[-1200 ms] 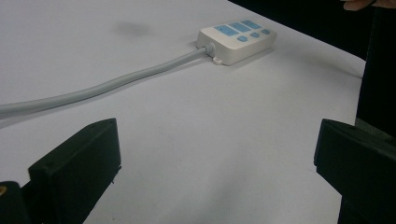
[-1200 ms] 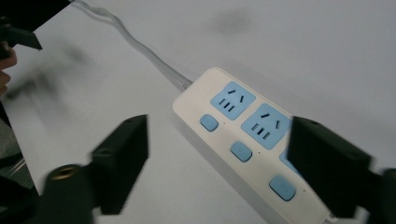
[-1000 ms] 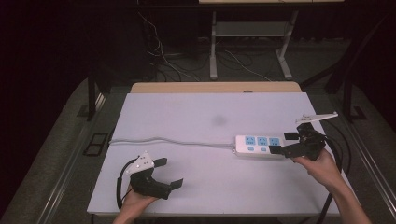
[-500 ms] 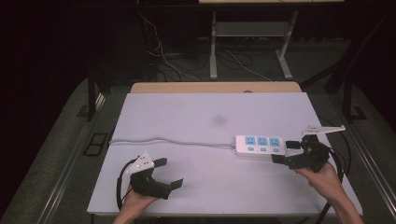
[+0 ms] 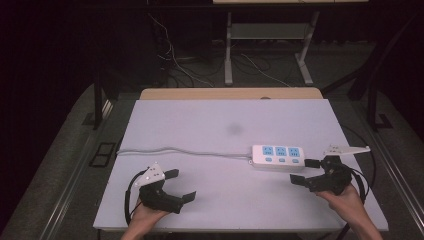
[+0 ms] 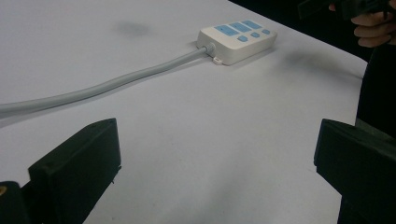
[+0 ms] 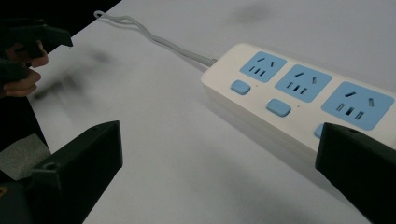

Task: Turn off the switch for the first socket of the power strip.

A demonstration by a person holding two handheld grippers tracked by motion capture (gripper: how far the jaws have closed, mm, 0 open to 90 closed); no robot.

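Two claws spread wide on a white table [image 5: 220, 125].
Right gripper [image 5: 305, 172] sits just beside the power strip [image 5: 277, 156]; left gripper [image 5: 181, 185] at seven o'clock.

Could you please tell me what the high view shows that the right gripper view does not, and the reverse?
High view alone: the table's whole outline, the dark floor with a metal frame behind it, and both forearms reaching in. Right gripper view alone: the slot pattern of each blue socket on the power strip and its blue switches close up. Both share the white strip, its grey cable, the left gripper, and the right gripper, jaws apart and empty.
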